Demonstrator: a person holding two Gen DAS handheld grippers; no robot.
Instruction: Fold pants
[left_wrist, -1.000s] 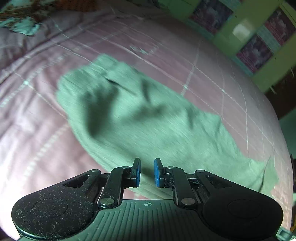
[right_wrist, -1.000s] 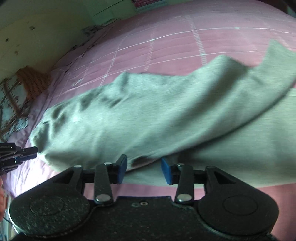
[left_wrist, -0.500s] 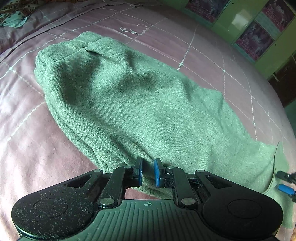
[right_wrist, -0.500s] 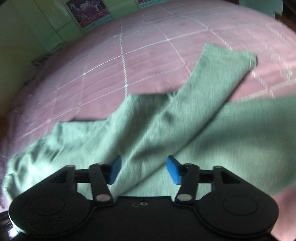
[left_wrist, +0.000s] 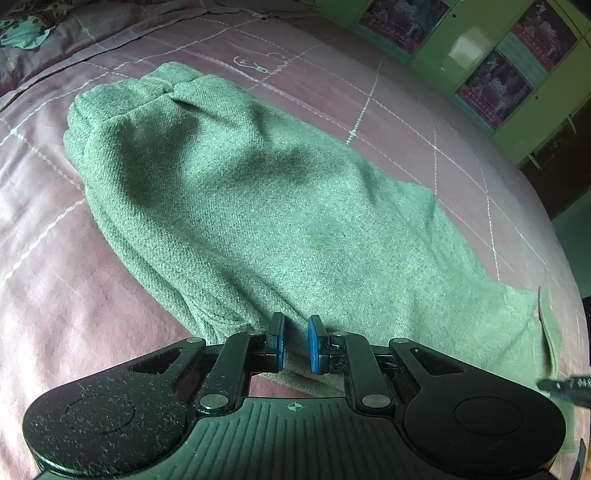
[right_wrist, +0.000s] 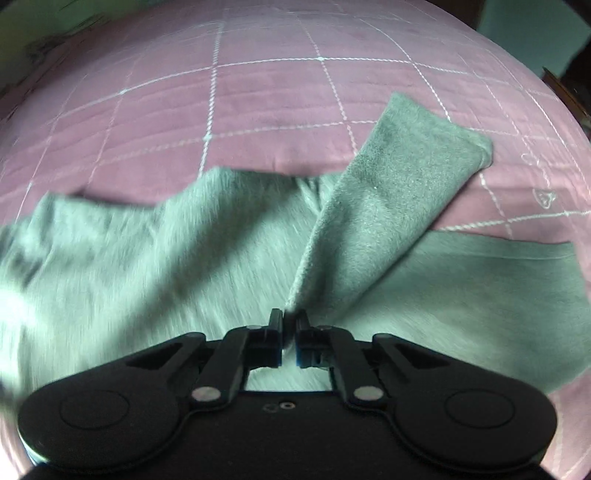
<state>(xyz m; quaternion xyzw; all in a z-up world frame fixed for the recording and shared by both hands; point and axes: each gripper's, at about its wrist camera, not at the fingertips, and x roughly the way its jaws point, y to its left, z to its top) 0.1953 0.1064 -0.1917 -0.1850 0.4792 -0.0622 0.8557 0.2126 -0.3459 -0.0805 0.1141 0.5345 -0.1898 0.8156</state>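
Grey-green pants (left_wrist: 258, 206) lie spread on a pink quilted bedspread (left_wrist: 55, 295), waistband at the far left. My left gripper (left_wrist: 295, 339) sits at their near edge, blue pads close together with cloth pinched between them. In the right wrist view the pants (right_wrist: 147, 258) stretch across the bedspread (right_wrist: 221, 110). One pant leg (right_wrist: 399, 184) is folded back and slants up to the right. My right gripper (right_wrist: 290, 325) is shut on the fold of this leg, which narrows into its tips. The right gripper's tip (left_wrist: 565, 386) also shows at the right edge of the left wrist view.
A green cupboard with pink posters (left_wrist: 491, 85) stands beyond the bed at the upper right. A patterned cloth (left_wrist: 22, 29) lies at the head of the bed, top left. The bedspread extends beyond the pants on all sides.
The right gripper swung across the pants, opened wider, then closed on a fold of the leg. The left gripper sank slightly and the pants settled flat on the bed.
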